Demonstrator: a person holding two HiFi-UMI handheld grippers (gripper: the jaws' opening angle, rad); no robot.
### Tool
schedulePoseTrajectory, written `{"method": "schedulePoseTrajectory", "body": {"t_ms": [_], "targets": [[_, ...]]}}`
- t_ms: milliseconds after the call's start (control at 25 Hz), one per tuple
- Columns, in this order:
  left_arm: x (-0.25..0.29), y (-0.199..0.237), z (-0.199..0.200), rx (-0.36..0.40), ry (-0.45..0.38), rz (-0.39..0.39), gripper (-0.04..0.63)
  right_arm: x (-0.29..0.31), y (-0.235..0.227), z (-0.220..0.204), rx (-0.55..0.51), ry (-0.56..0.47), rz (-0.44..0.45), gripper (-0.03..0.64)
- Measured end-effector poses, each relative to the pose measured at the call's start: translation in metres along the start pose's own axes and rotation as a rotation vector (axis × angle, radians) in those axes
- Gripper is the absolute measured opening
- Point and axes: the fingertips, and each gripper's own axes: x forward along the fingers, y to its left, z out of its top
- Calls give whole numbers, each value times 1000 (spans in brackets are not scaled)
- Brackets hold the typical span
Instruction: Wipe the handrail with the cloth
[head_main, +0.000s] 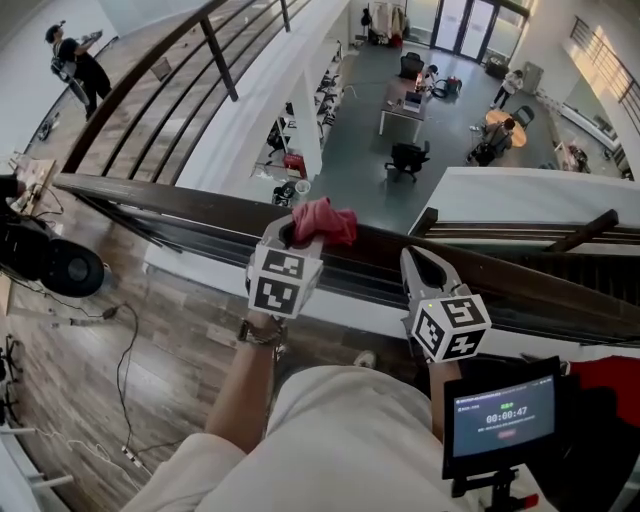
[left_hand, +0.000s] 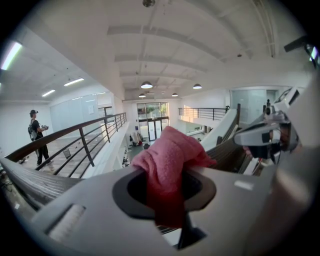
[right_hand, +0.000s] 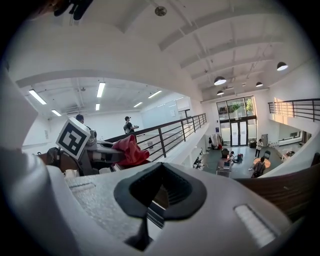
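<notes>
A bunched pink cloth (head_main: 323, 221) (left_hand: 170, 160) is clamped in my left gripper (head_main: 297, 236), whose jaws are shut on it just above the dark wooden handrail (head_main: 180, 200). The cloth bulges out past the jaw tips and rests at the rail's top edge. My right gripper (head_main: 420, 268) hovers over the same handrail (head_main: 530, 285) further right, shut with nothing between its jaws. In the right gripper view the left gripper (right_hand: 102, 156) with the cloth (right_hand: 129, 150) shows to the left.
Beyond the rail is a drop to a lower floor with desks (head_main: 402, 112) and people. Another railing (head_main: 160, 90) runs along a walkway at left, where a person (head_main: 78, 70) stands. A timer screen (head_main: 500, 412) sits at lower right; cables (head_main: 120, 340) lie on the wooden floor.
</notes>
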Motion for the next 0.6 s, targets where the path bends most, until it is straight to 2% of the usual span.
{"method": "schedulePoseTrajectory", "body": {"t_ms": [320, 480, 600], "targets": [[3, -28, 7, 22, -36, -33, 98, -8, -3, -5, 4, 30, 32, 2], [2, -38, 9, 33, -45, -58, 98, -11, -10, -7, 24, 39, 12, 3], [3, -44, 7, 68, -53, -90, 98, -6, -10, -4, 39, 32, -5, 3]]}}
